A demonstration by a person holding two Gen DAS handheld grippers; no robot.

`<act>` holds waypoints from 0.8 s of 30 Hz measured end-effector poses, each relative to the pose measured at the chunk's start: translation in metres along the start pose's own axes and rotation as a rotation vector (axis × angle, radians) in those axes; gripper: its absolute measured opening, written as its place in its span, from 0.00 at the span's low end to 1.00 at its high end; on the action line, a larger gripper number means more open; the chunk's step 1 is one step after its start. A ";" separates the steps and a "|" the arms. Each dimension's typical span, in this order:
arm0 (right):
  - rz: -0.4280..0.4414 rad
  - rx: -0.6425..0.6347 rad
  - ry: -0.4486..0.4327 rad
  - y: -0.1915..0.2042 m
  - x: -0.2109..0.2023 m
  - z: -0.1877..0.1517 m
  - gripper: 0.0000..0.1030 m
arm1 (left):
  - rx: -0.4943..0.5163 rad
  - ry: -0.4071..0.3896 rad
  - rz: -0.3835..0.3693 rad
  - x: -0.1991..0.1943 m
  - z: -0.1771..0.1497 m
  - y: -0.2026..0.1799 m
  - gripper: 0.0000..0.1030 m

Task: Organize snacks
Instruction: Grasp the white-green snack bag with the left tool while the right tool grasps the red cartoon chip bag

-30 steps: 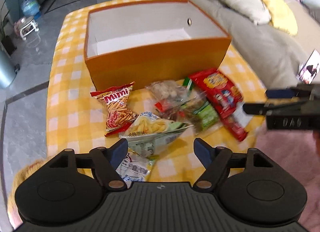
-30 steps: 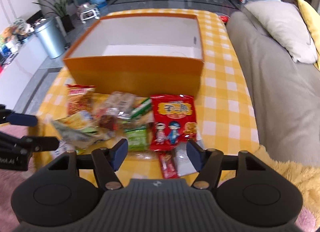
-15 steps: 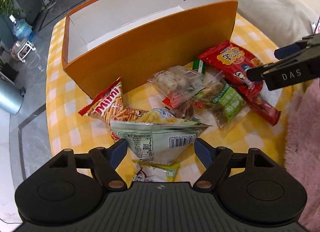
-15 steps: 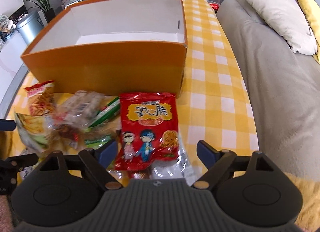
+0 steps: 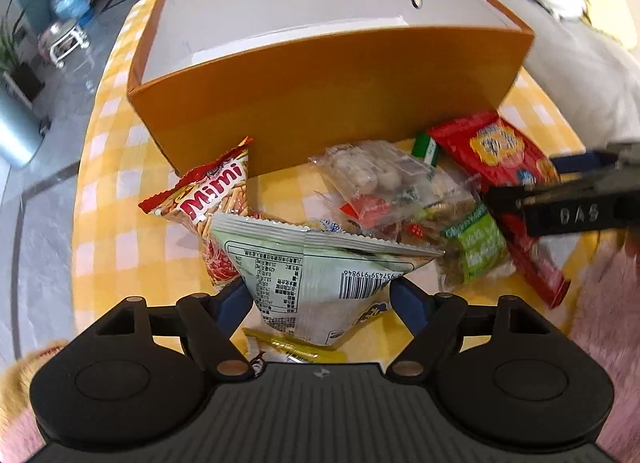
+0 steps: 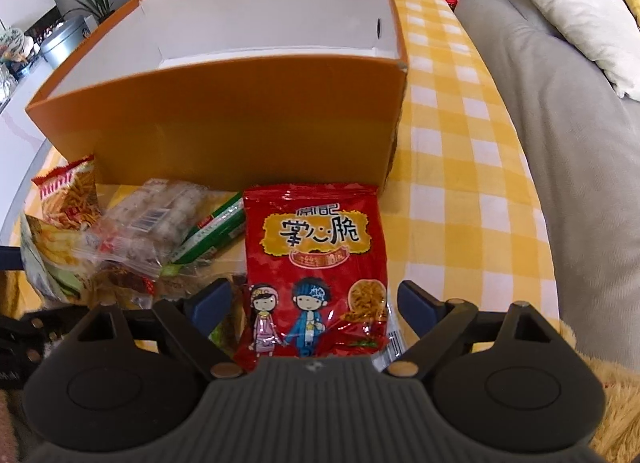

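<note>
- Orange box stands empty on the yellow-checked counter; all snacks lie loose in front of it.
- Right gripper: released, jaws spread either side of the red noodle-snack bag, pads not pressing it.
- Left gripper: spread around the pale green chip bag; bag sides lie against the pads, clamping cannot be told.
- Handling, judged: both bags light, air-filled, crinkly, slippery film; contents brittle.
- Best hold: across the bag body near the lower seam, gentle squeeze, to avoid crushing or slipping.
- Mimi bag and clear packet wait between the 2 grippers.
</note>
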State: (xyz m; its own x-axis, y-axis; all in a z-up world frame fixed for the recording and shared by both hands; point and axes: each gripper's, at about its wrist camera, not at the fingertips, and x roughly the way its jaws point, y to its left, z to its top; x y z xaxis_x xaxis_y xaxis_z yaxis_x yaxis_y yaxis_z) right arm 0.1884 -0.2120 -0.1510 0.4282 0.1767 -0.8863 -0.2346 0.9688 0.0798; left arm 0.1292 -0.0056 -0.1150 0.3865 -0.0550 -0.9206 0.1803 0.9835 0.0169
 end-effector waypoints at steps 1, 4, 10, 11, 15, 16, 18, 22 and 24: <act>0.004 -0.002 0.000 0.000 0.001 -0.001 0.77 | -0.007 -0.007 0.000 -0.001 0.000 0.000 0.84; 0.004 -0.011 0.001 0.000 0.002 -0.002 0.74 | -0.022 -0.016 -0.006 -0.002 0.001 0.000 0.75; 0.000 -0.027 -0.024 0.001 -0.003 -0.003 0.66 | -0.041 -0.029 -0.018 -0.007 0.000 0.004 0.61; 0.002 -0.026 -0.026 0.000 -0.004 -0.003 0.65 | -0.044 -0.029 -0.020 -0.008 0.000 0.004 0.60; -0.002 -0.040 -0.033 0.002 -0.009 -0.006 0.63 | -0.064 -0.048 -0.024 -0.016 0.000 0.008 0.56; -0.008 -0.046 -0.041 0.003 -0.012 -0.007 0.63 | -0.066 -0.055 -0.022 -0.019 0.000 0.009 0.56; -0.013 -0.054 -0.052 0.003 -0.018 -0.007 0.63 | -0.061 -0.064 -0.020 -0.026 0.000 0.007 0.55; -0.011 -0.055 -0.064 0.007 -0.035 -0.009 0.63 | -0.058 -0.095 -0.028 -0.044 -0.002 0.005 0.55; -0.011 -0.050 -0.074 0.007 -0.046 -0.011 0.63 | -0.063 -0.116 -0.039 -0.054 -0.003 0.005 0.55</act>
State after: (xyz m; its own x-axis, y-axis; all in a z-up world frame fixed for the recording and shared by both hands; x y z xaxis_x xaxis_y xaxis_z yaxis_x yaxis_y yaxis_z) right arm 0.1576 -0.2147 -0.1149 0.4938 0.1801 -0.8507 -0.2718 0.9613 0.0457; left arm 0.1067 0.0030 -0.0661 0.4832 -0.1100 -0.8686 0.1415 0.9888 -0.0465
